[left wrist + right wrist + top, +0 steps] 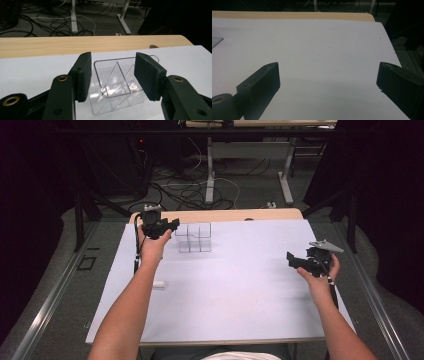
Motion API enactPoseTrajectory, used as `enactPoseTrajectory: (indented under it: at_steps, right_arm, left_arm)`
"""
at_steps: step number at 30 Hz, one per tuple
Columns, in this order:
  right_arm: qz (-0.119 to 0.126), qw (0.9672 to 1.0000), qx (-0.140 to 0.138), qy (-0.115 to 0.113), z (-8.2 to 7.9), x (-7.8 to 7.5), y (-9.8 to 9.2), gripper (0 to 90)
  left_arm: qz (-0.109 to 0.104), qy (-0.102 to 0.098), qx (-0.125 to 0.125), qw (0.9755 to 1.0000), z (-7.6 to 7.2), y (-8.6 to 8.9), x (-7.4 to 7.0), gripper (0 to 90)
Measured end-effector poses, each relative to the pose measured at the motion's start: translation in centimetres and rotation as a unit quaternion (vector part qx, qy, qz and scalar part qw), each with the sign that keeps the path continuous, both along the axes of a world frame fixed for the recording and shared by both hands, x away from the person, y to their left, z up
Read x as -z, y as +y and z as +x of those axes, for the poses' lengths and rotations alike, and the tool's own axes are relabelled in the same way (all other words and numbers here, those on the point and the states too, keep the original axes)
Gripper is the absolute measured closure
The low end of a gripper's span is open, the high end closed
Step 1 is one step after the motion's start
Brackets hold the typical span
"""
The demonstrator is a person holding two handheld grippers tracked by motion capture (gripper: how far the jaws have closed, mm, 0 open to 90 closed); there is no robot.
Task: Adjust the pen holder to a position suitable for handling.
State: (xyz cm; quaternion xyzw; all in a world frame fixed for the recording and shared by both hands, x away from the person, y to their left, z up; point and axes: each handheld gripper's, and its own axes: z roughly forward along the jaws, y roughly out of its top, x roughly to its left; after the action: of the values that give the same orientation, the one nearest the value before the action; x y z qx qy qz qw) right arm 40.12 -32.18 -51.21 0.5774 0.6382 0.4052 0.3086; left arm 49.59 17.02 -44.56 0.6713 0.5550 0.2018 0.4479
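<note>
Across the high view
Table: a white sheet (225,285) covers most of the frame's middle, with a wooden edge (225,215) along its far side.
Clear box: a divided transparent box (195,237) stands upper centre on the sheet.
Left gripper: the left gripper (171,226) sits upper left, just beside the box, jaws pointing at it.
Right gripper: the right gripper (296,261) hangs at right of centre, well apart from the box.
Small white item: a small white object (158,284) lies left of centre; too small to identify.

Left gripper view
Jaws: spread apart, on either side of the transparent box (117,85) at lower centre; contact cannot be told.
Background: floor cables (57,22) across the top.

Right gripper view
Jaws: wide apart at the lower corners over bare white sheet (324,55).
Box: a clear corner (215,37) shows at the left edge.
</note>
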Motion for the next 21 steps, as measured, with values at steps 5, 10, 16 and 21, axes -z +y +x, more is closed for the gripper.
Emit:
enactPoseTrajectory:
  at_steps: [5, 10, 16, 21]
  right_arm:
    - [0.0, 1.0, -0.002, 0.002, 0.0, 0.0, 0.1, 4.7]
    - [-0.005, 1.0, -0.005, 0.0, 0.1, 0.2, 0.0, 4.8]
    - [-0.001, 1.0, -0.005, 0.005, 0.1, 0.3, 0.0, 4.9]
    - [-0.003, 1.0, -0.004, 0.007, 0.1, 0.3, -0.1, 5.1]
  left_arm:
    - [0.006, 0.016, -0.001, 0.9999, 0.6, -0.1, 0.8, 54.5]
    - [0.009, 0.025, -0.001, 0.9997, 1.1, -0.1, 1.4, 58.2]
    - [0.022, 0.043, 0.001, 0.9988, 1.4, -0.1, 2.1, 64.0]
    - [0.028, 0.053, 0.001, 0.9982, 1.6, -0.2, 2.4, 66.7]
